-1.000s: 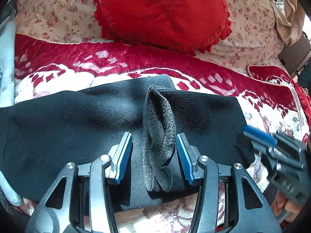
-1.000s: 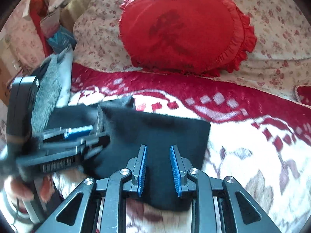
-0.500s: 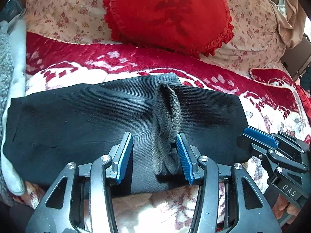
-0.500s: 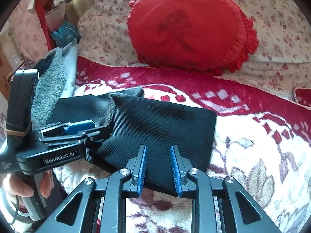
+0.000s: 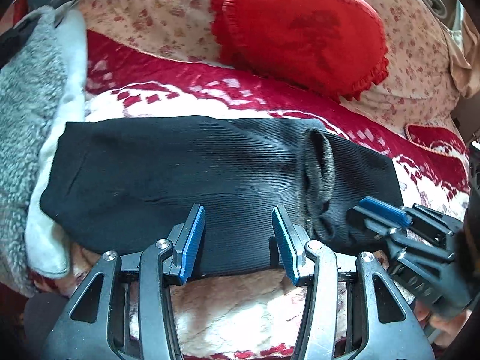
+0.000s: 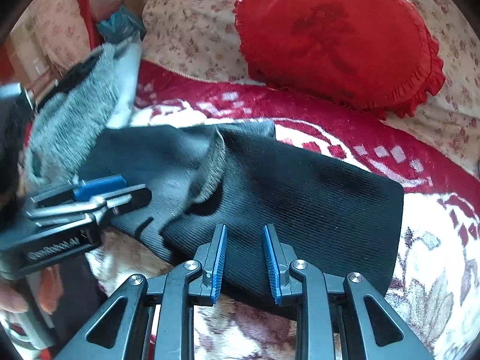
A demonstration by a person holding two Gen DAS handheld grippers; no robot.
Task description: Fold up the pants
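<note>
The black ribbed pants (image 5: 186, 174) lie folded in a long band across the red and white blanket, with a raised grey fleecy fold (image 5: 318, 177) right of the middle. My left gripper (image 5: 238, 234) is open and empty over the band's near edge. The pants (image 6: 300, 198) also fill the middle of the right wrist view, where the grey fold (image 6: 210, 174) stands up on the left. My right gripper (image 6: 244, 258) is open and empty over the near edge of their right end. Each gripper shows in the other's view, the right (image 5: 390, 219) and the left (image 6: 90, 192).
A red ruffled cushion (image 5: 300, 30) leans on the floral backrest (image 5: 156, 9) behind the pants. A grey fleece and white garment (image 5: 30, 105) lies at the pants' left end. The red and white blanket (image 5: 234, 306) reaches the near edge.
My left gripper has moved left along the pants, so the grey fold now sits right of its jaws. Both grippers have drawn back slightly. Both stay open.
</note>
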